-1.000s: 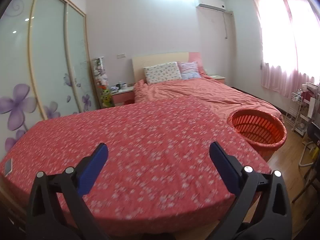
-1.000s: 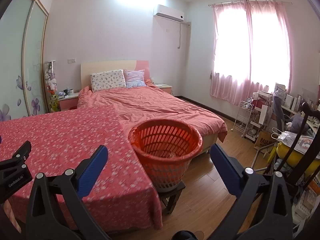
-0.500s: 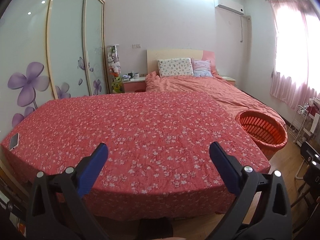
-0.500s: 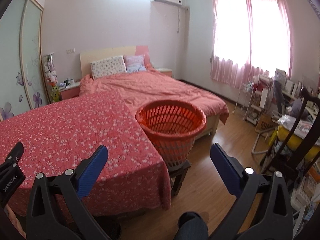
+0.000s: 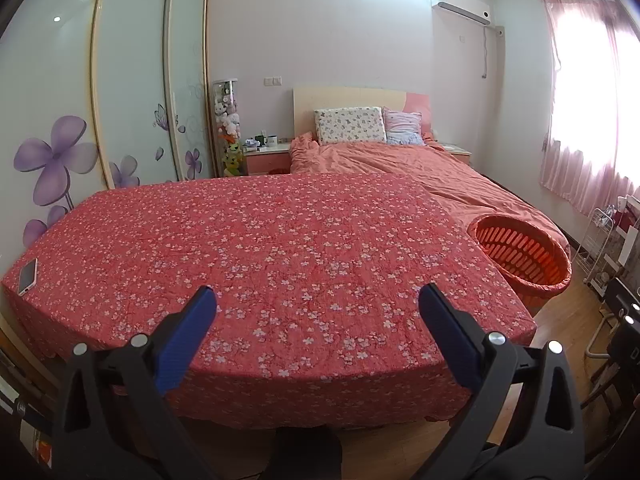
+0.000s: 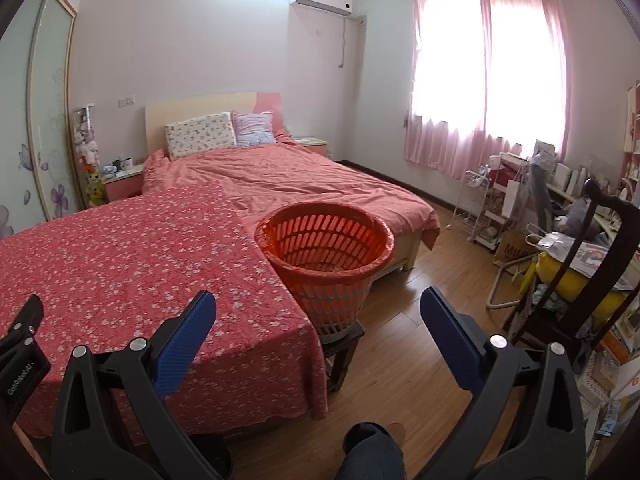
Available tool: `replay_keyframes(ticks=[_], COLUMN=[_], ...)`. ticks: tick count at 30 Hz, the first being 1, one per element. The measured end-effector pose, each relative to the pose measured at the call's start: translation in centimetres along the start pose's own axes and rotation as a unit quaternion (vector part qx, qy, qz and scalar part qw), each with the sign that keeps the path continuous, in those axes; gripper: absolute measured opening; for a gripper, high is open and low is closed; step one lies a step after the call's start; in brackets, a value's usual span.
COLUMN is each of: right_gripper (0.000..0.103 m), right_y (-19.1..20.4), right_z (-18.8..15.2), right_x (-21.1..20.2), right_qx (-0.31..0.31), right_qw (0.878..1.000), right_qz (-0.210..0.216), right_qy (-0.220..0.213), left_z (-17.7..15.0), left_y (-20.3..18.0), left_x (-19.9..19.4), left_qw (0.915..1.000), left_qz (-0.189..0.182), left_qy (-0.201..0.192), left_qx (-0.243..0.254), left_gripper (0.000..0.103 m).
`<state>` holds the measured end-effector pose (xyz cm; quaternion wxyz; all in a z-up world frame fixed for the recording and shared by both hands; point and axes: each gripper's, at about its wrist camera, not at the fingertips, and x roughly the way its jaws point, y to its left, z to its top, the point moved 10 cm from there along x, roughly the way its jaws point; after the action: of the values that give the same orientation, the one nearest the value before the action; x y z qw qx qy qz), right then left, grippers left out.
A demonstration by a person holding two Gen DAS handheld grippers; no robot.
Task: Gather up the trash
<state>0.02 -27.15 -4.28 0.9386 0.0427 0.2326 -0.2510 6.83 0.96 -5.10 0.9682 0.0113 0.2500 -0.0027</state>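
Note:
An orange slotted basket (image 6: pixel 325 248) stands on a low dark stool at the right corner of the table; in the left wrist view the basket (image 5: pixel 520 254) shows at the right. The table (image 5: pixel 280 248) wears a red cloth with small white flowers. My left gripper (image 5: pixel 316 300) hangs open over the table's near edge, nothing between its blue pads. My right gripper (image 6: pixel 318 300) is open too, held back from the basket and a little above its rim. Part of the left gripper (image 6: pixel 20 344) shows at the far left. I see no loose trash on the cloth.
A white phone (image 5: pixel 28 276) lies at the table's left corner. Behind the table is a bed (image 6: pixel 288 176) with pink covers and two pillows. A wardrobe (image 5: pixel 120 100) lines the left wall. A dark chair (image 6: pixel 592 264) and cluttered shelves fill the right side, across bare wooden floor (image 6: pixel 420 328). A knee (image 6: pixel 372 456) is below.
Both grippers have pulled back from the table, so more of the cloth, its front drop and the floor show. The jaws stayed open.

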Motion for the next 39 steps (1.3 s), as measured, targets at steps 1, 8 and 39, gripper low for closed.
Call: replay_keyframes(ticks=[1,8,39], right_gripper=[0.101,0.101,0.101], right_y=[0.0,0.1,0.2], right_z=[0.0,-0.3,-0.1], right_x=[0.0,0.5,0.6], right_qx=[-0.001,-0.003,0.001], right_qw=[1.0,1.0,1.0], right_qz=[-0.002,0.005,0.015], right_qy=[0.0,0.01,0.008], left_z=[0.1,0.1,1.6], left_y=[-0.1,-0.4,-1.2], left_x=[0.0,0.2,-0.6], left_qw=[1.0,0.9999,0.9998], left_qz=[0.0,-0.01,-0.001], left_qy=[-0.001,0.005,-0.018], left_qx=[0.0,-0.003,0.002], left_gripper=[0.099,0.099,0.099])
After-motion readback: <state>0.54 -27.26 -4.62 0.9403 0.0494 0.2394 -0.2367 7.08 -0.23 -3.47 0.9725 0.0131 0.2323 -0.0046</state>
